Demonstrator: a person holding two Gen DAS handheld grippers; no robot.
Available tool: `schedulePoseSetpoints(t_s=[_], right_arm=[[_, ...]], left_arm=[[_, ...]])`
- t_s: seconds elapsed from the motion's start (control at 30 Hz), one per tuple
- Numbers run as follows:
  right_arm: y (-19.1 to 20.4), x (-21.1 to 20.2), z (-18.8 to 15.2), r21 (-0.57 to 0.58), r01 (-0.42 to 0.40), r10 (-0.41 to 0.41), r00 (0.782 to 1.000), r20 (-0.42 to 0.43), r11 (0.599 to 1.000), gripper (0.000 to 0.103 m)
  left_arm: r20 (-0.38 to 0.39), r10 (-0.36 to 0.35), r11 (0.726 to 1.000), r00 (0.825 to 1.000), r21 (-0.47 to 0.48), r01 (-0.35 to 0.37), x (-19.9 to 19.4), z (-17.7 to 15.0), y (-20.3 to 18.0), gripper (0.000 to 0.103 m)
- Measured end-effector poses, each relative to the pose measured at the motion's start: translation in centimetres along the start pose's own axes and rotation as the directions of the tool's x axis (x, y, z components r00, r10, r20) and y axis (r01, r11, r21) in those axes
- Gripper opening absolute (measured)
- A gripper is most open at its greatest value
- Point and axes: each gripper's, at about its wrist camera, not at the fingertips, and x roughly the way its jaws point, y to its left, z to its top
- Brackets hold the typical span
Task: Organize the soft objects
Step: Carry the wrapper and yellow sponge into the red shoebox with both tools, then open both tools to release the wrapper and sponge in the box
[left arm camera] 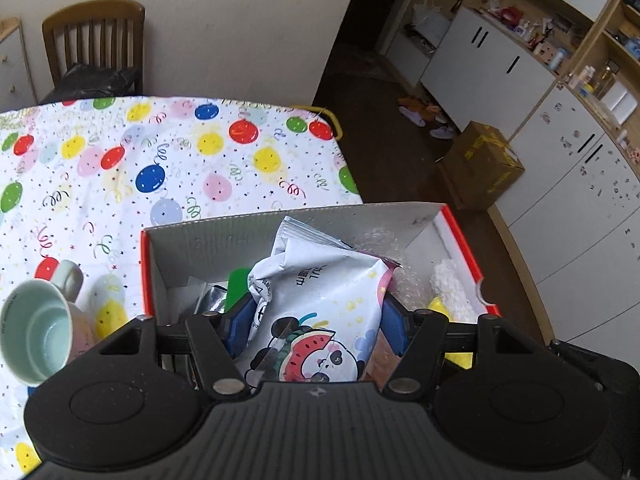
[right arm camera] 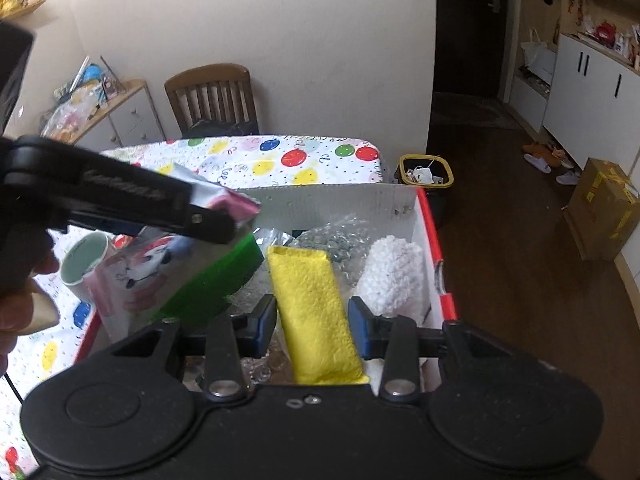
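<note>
So my left gripper (left arm camera: 318, 322) has its jaws clamped on the white panda packet (left arm camera: 316, 304), one blue pad on each side, and the packet hangs over the open red-edged box (left arm camera: 280, 222). My right gripper (right arm camera: 312, 326) is pinching the yellow sponge (right arm camera: 316, 312), which sticks forward between its pads and also sits over the box interior. From the right camera the left gripper reaches in from the left, just above the box's left half, so the two are pretty close together.

Inside the box I see a green sponge (right arm camera: 216, 280) toward the left, bubble wrap (right arm camera: 336, 240) at the back and a fluffy white cloth (right arm camera: 394, 276) against the right wall. Not much bare floor left in there.

The box sits at the right edge of the table with the balloon tablecloth (left arm camera: 160, 160), its right wall about level with the table edge, then open wood floor beyond. A pale green mug (left arm camera: 36, 332) lies tipped just left of the box. Beyond the box the tablecloth is bare all the way to the chair (left arm camera: 94, 40).
</note>
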Motion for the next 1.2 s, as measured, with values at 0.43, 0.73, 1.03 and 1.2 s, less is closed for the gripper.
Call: schedulePoseSetpoints(t_s=[0.43,0.73,1.03,1.2], right_arm=[[-0.5,2.5,-0.6,-0.007,0.0,-0.001,0.998,-0.055,1.0,0.036],[-0.7,2.1,-0.5,0.001,-0.026,0.026,0.999,-0.038,1.0,0.04],[-0.8,-0.6,-0.2,0.023,-0.059,0.059,0.998,0.027,0.998,0.051],[-0.5,-2.5,-0.3,0.029,-0.07,0.068,0.995,0.067,0.997,0.058]], left_arm=[[-0.057,0.033,0.999,0.998,0.027,-0.031,3.4,-1.2,0.3,0.064],[-0.03,0.053,0.996,0.998,0.074,-0.051,2.5,-1.4,-0.4,0.067],[0.028,0.019,0.997,0.999,0.068,-0.021,-0.6,-2.0,0.2,0.068],[0.079,-0.009,0.996,0.997,0.089,0.002,-2.9,-2.6,0.6,0.073]])
